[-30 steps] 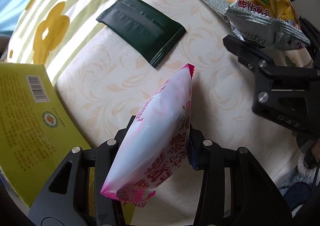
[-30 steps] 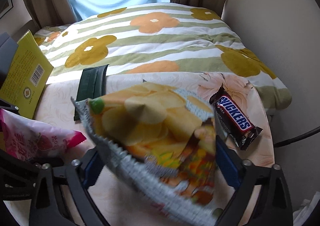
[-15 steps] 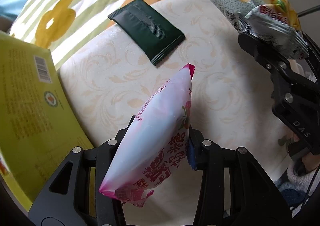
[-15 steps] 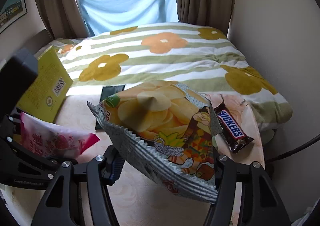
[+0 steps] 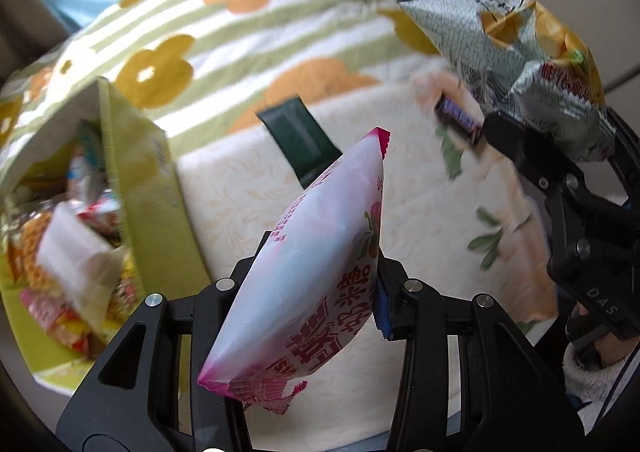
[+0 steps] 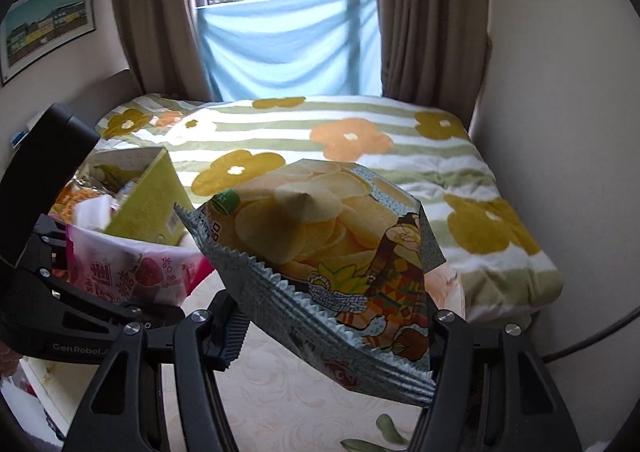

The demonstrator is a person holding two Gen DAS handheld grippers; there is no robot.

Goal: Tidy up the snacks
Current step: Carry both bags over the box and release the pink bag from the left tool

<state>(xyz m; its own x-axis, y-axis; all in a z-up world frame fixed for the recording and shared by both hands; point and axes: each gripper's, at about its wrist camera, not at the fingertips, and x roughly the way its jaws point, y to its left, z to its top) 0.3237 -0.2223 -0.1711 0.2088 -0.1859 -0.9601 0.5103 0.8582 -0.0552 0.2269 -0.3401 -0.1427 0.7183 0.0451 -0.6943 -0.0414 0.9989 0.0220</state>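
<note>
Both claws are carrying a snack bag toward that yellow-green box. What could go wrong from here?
The box already looks full of snacks, so the pink bag may perch on the heap and slide off. The left gripper and right gripper are close together, so the chip bag could bump the pink one over the opening.

your left gripper, clamped on the pink bag, has bare tablecloth ahead, w/ the yellow box wall close on its left. box top is open but packed w/ snacks. far side: dark green packet and snickers bar lie in the way. on the right, the right gripper w/ its chip bag crowds that side.
</note>
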